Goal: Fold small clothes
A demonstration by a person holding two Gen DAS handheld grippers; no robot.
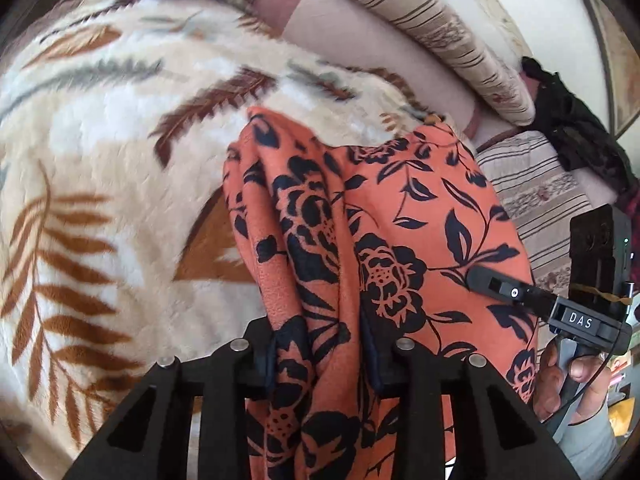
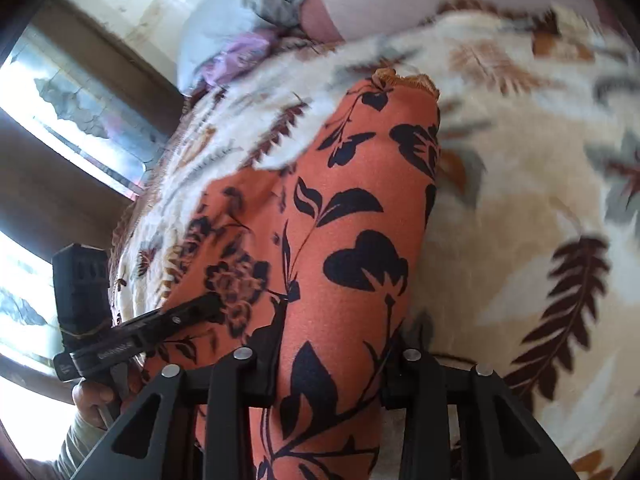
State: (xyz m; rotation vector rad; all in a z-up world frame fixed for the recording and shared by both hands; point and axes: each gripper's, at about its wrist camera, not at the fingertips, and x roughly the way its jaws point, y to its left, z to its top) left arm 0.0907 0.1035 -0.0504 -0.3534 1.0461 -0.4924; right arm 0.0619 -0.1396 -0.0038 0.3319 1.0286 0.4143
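Left wrist view: orange floral garment [image 1: 400, 208], lifted above the leaf-print blanket [image 1: 100, 140] on the bed. Left hand-held gripper [image 1: 318, 344] clamped on a bunched fold. Risk: thick bunch slipping free, spoiling the fold line.

Right wrist view: right hand-held gripper [image 2: 328, 364] closed on the same garment [image 2: 352, 220], apparently a flatter edge. Risk: uneven pull between hands, skewing the cloth.
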